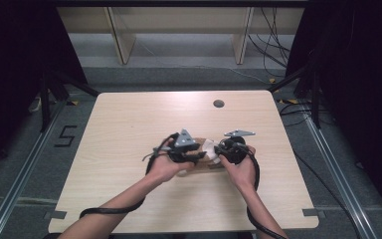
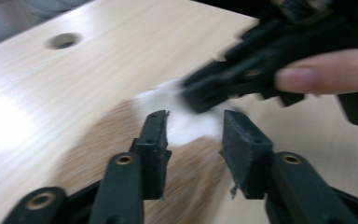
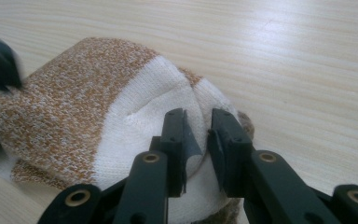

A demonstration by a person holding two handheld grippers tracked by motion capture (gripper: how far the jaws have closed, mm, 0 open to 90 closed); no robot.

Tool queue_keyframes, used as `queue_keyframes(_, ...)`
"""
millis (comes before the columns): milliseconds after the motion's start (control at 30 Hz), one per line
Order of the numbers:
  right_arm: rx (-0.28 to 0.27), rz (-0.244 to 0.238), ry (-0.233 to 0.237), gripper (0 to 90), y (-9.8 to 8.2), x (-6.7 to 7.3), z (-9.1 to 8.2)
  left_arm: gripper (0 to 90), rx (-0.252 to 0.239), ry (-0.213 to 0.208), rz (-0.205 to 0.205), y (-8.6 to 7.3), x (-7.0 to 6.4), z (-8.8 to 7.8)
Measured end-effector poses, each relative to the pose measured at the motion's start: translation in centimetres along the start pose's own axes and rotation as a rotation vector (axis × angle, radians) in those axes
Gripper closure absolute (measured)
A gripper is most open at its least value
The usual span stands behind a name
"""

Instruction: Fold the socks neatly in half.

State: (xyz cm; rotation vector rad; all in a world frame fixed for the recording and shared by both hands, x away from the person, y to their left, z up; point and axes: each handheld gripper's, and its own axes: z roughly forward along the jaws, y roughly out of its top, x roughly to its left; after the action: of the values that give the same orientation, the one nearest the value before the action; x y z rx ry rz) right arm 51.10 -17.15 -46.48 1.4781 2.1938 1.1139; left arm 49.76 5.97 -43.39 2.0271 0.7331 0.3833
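Observation:
A knitted sock (image 1: 208, 146), speckled orange-brown with a white band, lies at the middle of the wooden table (image 1: 129, 119). Both hands hold their grippers close over it. In the right gripper view, my right gripper (image 3: 198, 128) has its jaws nearly together, pinching a raised fold of the sock's white part (image 3: 140, 112). In the left gripper view, my left gripper (image 2: 193, 135) stands open just above the sock (image 2: 107, 140), with its pads clear of the cloth. Just ahead of it a finger (image 2: 326, 74) of the other hand rests on the right gripper's black body.
A round cable hole (image 1: 219, 103) sits near the table's far edge. Black cables trail from both grippers over the near edge. Wooden shelf legs (image 1: 122, 40) and loose cables stand on the floor beyond the table, and dark frames flank both sides.

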Motion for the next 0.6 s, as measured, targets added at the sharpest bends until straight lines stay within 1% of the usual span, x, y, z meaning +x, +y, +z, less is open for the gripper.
queue_keyframes(33,-0.003,-0.007,0.007,76.5,0.0,-0.1,0.0,67.5,0.024,0.023,-0.008,-0.3,0.8,-0.4)
queue_keyframes(67,-0.015,-0.016,-0.002,76.8,0.0,-0.2,0.1,69.9,0.044,0.04,-0.018,-0.7,1.5,-0.5)
queue_keyframes(100,-0.003,-0.001,0.0,77.0,0.0,-0.1,0.0,71.6,0.063,0.043,-0.027,-1.2,2.0,-0.6)
queue_keyframes(133,-0.012,-0.014,0.012,77.0,0.0,-0.3,0.2,72.9,0.075,0.046,-0.045,-1.7,2.3,-0.5)
queue_keyframes(167,0.007,0.01,0.01,77.1,0.0,-0.1,0.0,73.9,0.092,0.052,-0.046,-2.2,2.5,-0.4)
queue_keyframes(200,0.002,0.007,0.017,77.2,-0.1,-0.2,0.0,74.8,0.095,0.041,-0.042,-2.7,2.5,-0.2)
queue_keyframes(233,-0.003,-0.016,0.004,77.2,-0.1,-0.4,0.2,75.2,0.102,0.031,-0.042,-3.1,2.4,0.0)
queue_keyframes(267,0.0,-0.015,0.02,77.1,-0.1,-0.5,0.1,75.3,0.104,0.028,-0.04,-3.5,2.2,0.2)
queue_keyframes(300,-0.002,-0.005,0.022,77.2,-0.1,-0.5,0.1,75.3,0.113,0.023,-0.024,-3.7,2.0,0.5)
queue_keyframes(400,0.013,-0.029,0.006,77.2,0.0,-0.6,-0.1,75.3,0.132,0.016,0.0,-4.1,1.5,1.4)
queue_keyframes(433,0.013,-0.026,-0.001,77.2,0.0,-0.6,-0.1,75.3,0.133,0.017,0.012,-4.2,1.4,1.6)
queue_keyframes(467,0.012,-0.033,0.014,77.2,0.0,-0.7,-0.1,75.4,0.146,0.021,0.025,-4.1,1.4,1.6)
queue_keyframes(500,0.019,0.008,0.008,77.1,0.0,-0.5,-0.3,75.5,0.157,0.026,0.038,-4.0,1.4,1.7)
queue_keyframes(533,0.018,0.003,0.013,77.2,-0.1,-0.6,-0.3,75.5,0.168,0.031,0.05,-3.9,1.3,1.7)
queue_keyframes(567,0.013,-0.022,0.016,77.2,-0.1,-0.9,-0.3,75.5,0.175,0.034,0.06,-3.8,1.2,1.8)
queue_keyframes(600,0.016,-0.029,0.008,77.4,-0.2,-1.0,-0.4,75.6,0.18,0.038,0.068,-3.8,1.2,1.8)
